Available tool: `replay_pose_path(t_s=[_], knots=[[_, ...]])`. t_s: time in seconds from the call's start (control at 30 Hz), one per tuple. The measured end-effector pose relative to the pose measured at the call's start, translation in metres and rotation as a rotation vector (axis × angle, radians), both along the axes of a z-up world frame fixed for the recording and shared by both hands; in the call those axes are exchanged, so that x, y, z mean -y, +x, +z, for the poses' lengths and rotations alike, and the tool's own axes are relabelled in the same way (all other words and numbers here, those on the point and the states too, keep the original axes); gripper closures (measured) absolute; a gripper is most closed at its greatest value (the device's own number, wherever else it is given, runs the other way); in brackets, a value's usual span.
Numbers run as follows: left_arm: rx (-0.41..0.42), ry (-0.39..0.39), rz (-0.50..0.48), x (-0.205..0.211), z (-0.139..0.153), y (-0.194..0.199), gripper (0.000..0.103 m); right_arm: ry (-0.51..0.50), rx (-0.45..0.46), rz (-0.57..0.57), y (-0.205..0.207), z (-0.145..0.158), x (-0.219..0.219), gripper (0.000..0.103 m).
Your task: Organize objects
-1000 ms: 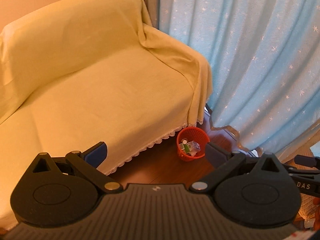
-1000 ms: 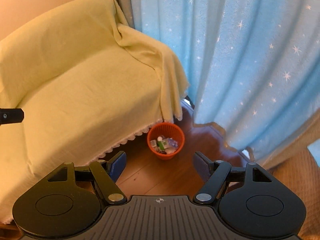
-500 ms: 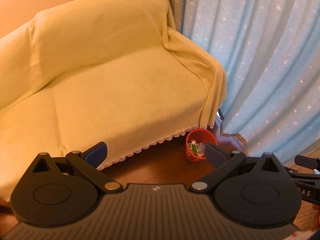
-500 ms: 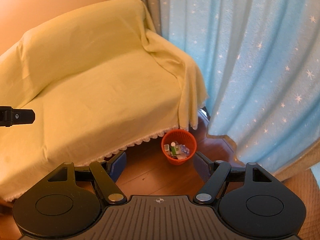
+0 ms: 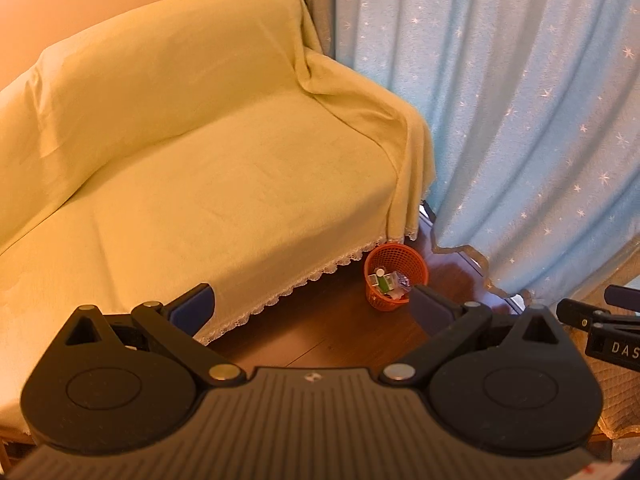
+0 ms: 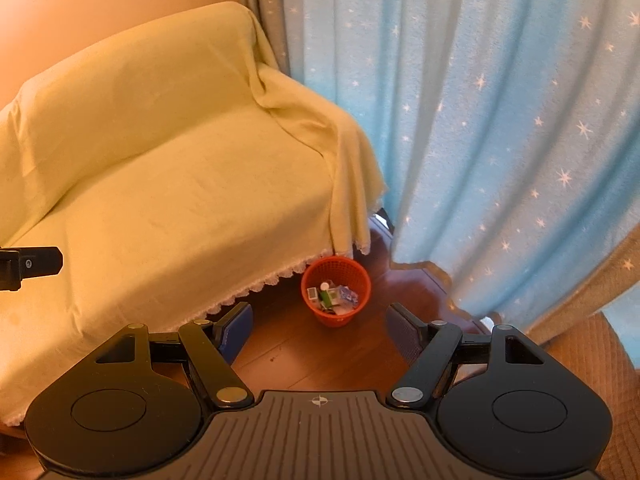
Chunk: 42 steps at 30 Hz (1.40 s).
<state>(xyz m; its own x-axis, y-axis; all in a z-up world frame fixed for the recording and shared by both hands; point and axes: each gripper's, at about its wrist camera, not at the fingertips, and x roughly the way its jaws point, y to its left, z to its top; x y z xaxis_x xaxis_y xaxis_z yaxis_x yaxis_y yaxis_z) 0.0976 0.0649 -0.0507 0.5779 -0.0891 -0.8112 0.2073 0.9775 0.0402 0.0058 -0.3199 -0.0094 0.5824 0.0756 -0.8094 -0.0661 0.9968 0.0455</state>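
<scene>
Warm, amber light washes the whole room, tinting the sofa cover (image 5: 208, 152) yellow-gold in both views. Daylight glows through the blue star curtain (image 6: 500, 120), the brightest area, its folds shading softly without blowing out. The wooden floor (image 6: 320, 352) sits darker, with soft shadow under the sofa's lace hem. Fisheye bending curves the curtain and sofa lines, and black vignette clips the corners. Focus holds across the scene; contents of the orange basket (image 5: 396, 276) stay small and indistinct.
</scene>
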Motion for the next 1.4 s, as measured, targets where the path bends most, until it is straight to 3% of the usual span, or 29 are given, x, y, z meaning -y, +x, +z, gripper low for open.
replay_pose_path(t_s=[0.6, 1.4], knots=[[-0.013, 0.016, -0.058, 0.012, -0.005, 0.004, 0.001, -0.009, 0.009, -0.053, 0.001, 0.009, -0.007, 0.032], [-0.024, 0.019, -0.032, 0.020, -0.013, 0.003, 0.001, -0.008, -0.012, -0.033, 0.004, 0.004, -0.020, 0.032]])
